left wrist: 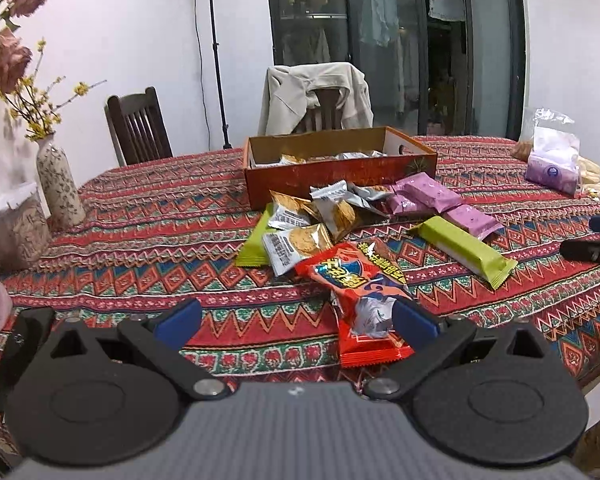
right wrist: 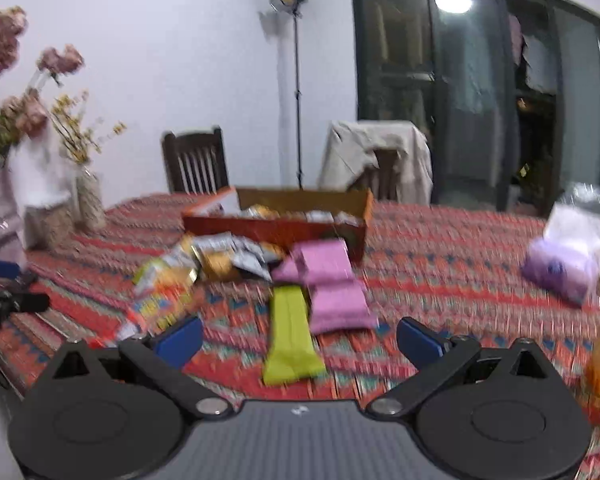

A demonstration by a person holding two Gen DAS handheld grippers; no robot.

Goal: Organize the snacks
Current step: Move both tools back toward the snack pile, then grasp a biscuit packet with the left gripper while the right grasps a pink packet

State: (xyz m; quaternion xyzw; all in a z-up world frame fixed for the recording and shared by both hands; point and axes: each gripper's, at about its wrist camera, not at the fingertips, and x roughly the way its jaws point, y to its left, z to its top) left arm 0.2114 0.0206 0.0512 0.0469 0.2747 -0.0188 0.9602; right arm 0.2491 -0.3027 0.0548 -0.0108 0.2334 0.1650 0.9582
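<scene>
Nearest the left wrist camera, the left gripper [left wrist: 296, 320] points forward and slightly down over the patterned red cloth of the desk [left wrist: 148, 240]. Its blue-padded fingers [left wrist: 178, 322] stand wide apart with nothing pressed between them. The right-hand finger lies over the near end of a red foil snack packet [left wrist: 360, 300], though contact cannot be told. At the far right edge of this view the tip of the right gripper [left wrist: 592, 244] shows.

In the blurred right wrist view, the right gripper [right wrist: 300, 340] is held at a similar downward slant. Its blue fingers [right wrist: 420, 342] are spread fully, empty, above the cloth. A lime-green wrapped bar [right wrist: 290, 340] lies between them but further ahead, apart from both pads.

Left to right on the desk: one speckled ceramic vase with yellow sprigs [left wrist: 58, 184]; a heap of snacks in front of an open orange-brown cardboard box [left wrist: 340, 168], which already holds several packets. The heap counts two lime-green bars, one half buried [left wrist: 252, 248] and one lying free [left wrist: 464, 248]. There are about four silver-and-gold biscuit packets [left wrist: 300, 244], one red packet, and three pink-purple packets [left wrist: 428, 196]. Well apart at the right sits one clear bag with a purple base [left wrist: 552, 160].

Two dark wooden chairs stand behind the desk, one draped with a beige jacket [left wrist: 312, 92].
</scene>
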